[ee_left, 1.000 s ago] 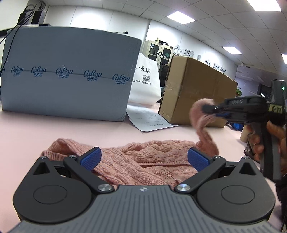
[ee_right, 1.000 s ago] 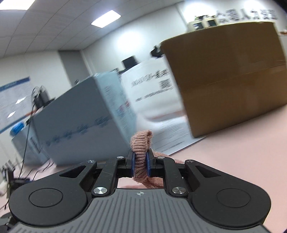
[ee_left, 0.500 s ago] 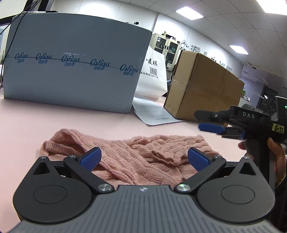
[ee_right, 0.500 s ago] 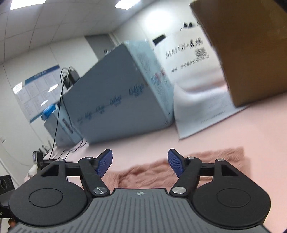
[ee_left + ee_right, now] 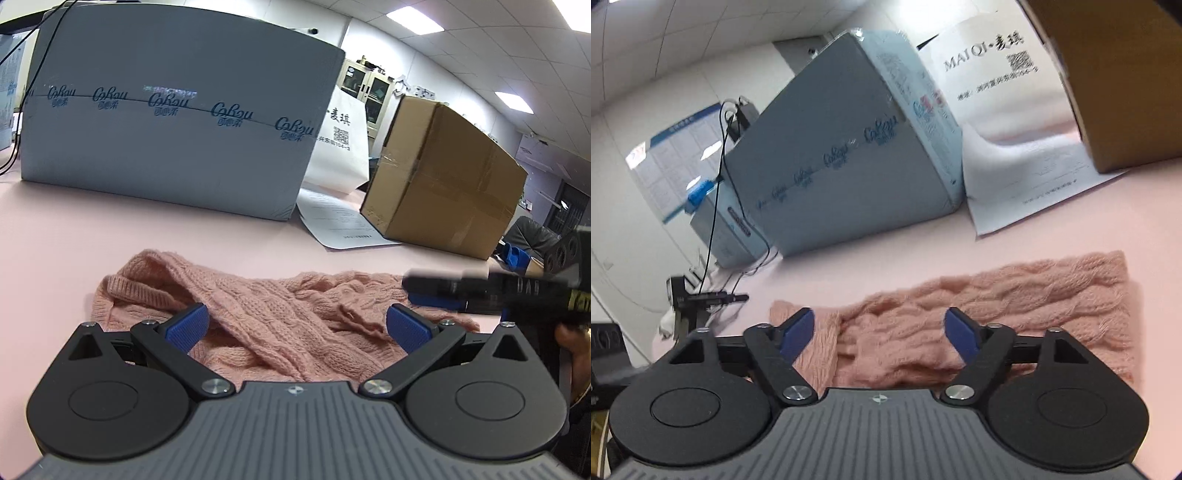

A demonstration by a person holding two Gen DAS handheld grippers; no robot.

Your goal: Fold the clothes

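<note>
**Both tools open over the pink sweater on the desk**

On your far left the pink desk (image 5: pixel 55 236) lies bare from the sweater's edge out to the frame edge, so that side gives you open room. Behind it the large grey box (image 5: pixel 177 122) stands well back from the sweater, with a wide strip of bare desk between its lower edge and the knit.

Your left tool (image 5: pixel 297 326) hangs low over the near part of the sweater (image 5: pixel 266 314), its blue pads spread wide and holding nothing. The sweater lies rumpled on the desk; its left edge bunches into a raised ribbed fold, and its far edge runs roughly straight across toward the right.

Right of the grey box a white bag (image 5: pixel 340 147) leans upright, with a printed sheet of paper (image 5: pixel 340 225) flat on the desk in front of it. The brown cardboard box (image 5: pixel 443 184) sits on one corner of that paper, apart from the sweater.

Your right tool (image 5: pixel 881 330) is also open and empty, poised just above the sweater's right half. From its camera, the sweater's right-hand edge (image 5: pixel 1123 291) ends cleanly, with bare desk beyond it and toward the paper.
</note>
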